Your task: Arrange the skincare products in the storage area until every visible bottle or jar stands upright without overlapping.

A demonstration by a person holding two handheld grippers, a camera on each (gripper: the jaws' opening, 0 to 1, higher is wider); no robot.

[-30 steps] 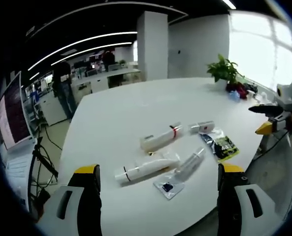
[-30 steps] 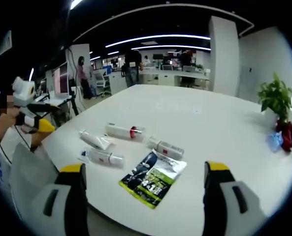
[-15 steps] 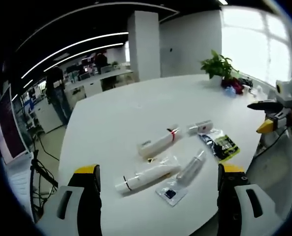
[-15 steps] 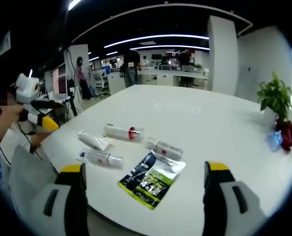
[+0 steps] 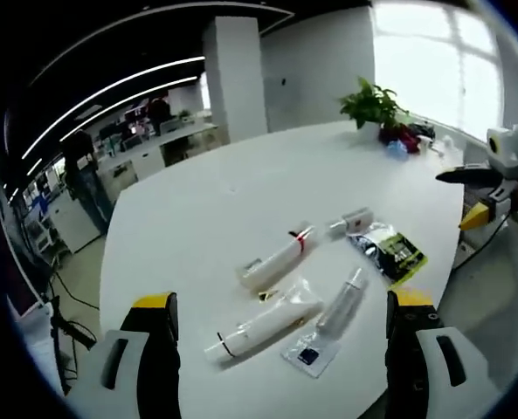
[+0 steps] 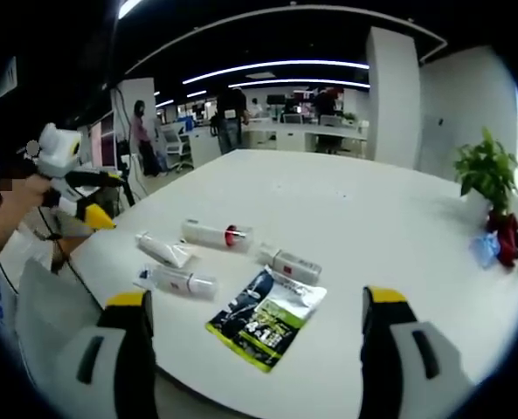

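A large white worktop carries every product, all lying flat in a loose cluster near the edge closest to the person. Behind it an open office stretches away, with a white pillar and a potted plant at the far edge of the worktop; a few people stand among the desks in the distance.

The left gripper hovers above the near edge with its jaws spread wide and nothing between them. The right gripper hangs over the opposite side of the cluster, likewise wide apart and holding nothing. Each gripper also appears at the side of the other's view, held by a hand.

The black-and-green sachet is the widest item, lying flat. Just beside its end lies a short white tube with a red mark. A long white tube with a red band lies on its side in the middle of the group. Nearer the left gripper, a long white tube with a dark ring lies in clear wrapping, and next to it a clear wrapped tube lies with a small dark-printed packet just beside its end. None of the products stands upright; whether any of them touch I cannot tell.
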